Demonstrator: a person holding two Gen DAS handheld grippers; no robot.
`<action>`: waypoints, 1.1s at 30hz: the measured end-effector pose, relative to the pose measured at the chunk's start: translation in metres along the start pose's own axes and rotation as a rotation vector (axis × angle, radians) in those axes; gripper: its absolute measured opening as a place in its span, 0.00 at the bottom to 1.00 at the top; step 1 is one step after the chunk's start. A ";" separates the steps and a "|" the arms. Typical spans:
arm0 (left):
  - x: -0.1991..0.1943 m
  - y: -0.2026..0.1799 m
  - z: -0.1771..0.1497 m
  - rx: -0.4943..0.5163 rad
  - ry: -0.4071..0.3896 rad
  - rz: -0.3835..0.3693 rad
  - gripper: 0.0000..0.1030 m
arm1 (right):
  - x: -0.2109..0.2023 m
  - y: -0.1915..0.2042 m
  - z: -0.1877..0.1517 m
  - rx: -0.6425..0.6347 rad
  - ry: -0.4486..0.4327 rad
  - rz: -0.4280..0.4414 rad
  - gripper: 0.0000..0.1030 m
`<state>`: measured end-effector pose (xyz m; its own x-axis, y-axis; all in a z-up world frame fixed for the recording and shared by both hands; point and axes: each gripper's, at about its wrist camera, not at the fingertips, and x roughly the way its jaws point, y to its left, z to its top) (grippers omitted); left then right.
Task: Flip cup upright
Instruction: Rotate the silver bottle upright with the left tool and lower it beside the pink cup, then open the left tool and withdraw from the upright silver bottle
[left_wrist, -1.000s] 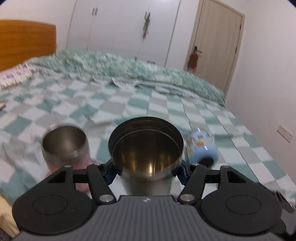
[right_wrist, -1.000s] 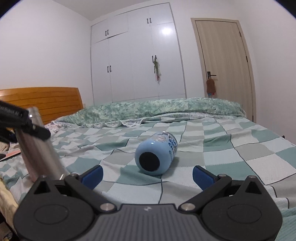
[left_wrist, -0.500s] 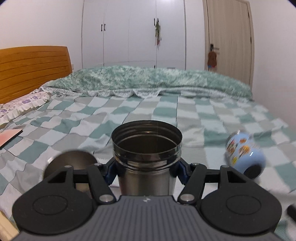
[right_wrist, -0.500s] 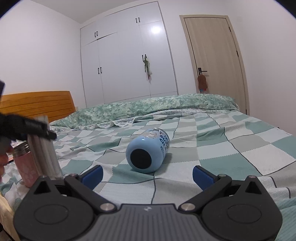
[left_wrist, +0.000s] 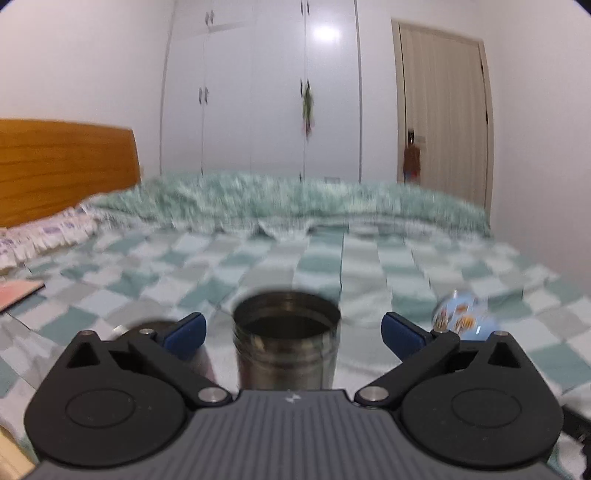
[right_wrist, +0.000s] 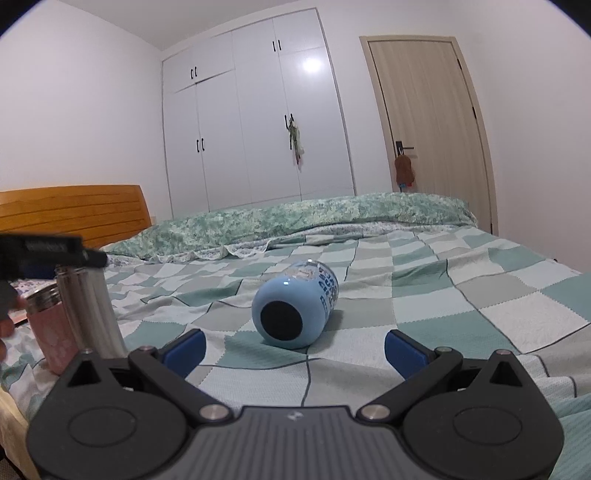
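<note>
Left gripper (left_wrist: 291, 330) is sitting with jaws spread wide, blue pads clear of the steel cup (left_wrist: 286, 347) on both sides, gripping nothing. Steel cup is standing upright on the checked bedspread (left_wrist: 332, 258), mouth up, centred between the fingers. Left view is blurry. A pink tumbler (right_wrist: 51, 328) is standing upright just beside the steel cup on its left; can't tell if they're touching. Right gripper (right_wrist: 295, 349) is also splayed wide and empty, pointing at the blue cup (right_wrist: 295, 304). Blue cup is lying on its side on the bedspread, dark base facing the right camera, well apart from the two upright cups, off to their right. Further out: rumpled green duvet (right_wrist: 314, 218), wooden headboard (right_wrist: 74, 210), white wardrobe (right_wrist: 258, 122), door (right_wrist: 428, 122).
</note>
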<state>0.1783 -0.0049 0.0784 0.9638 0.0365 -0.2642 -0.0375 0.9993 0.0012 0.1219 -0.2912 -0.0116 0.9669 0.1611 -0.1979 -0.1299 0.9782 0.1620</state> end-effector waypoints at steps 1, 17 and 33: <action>-0.010 0.001 0.003 -0.005 -0.026 0.001 1.00 | -0.003 0.000 0.000 -0.003 -0.005 0.000 1.00; -0.085 -0.009 -0.078 -0.043 -0.022 -0.127 1.00 | -0.058 0.022 -0.015 -0.075 0.034 0.026 1.00; -0.111 -0.011 -0.115 -0.005 -0.071 -0.109 1.00 | -0.074 0.040 -0.035 -0.161 -0.015 -0.020 1.00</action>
<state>0.0417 -0.0214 -0.0028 0.9784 -0.0719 -0.1940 0.0677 0.9973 -0.0284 0.0377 -0.2594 -0.0241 0.9727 0.1409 -0.1846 -0.1431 0.9897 0.0012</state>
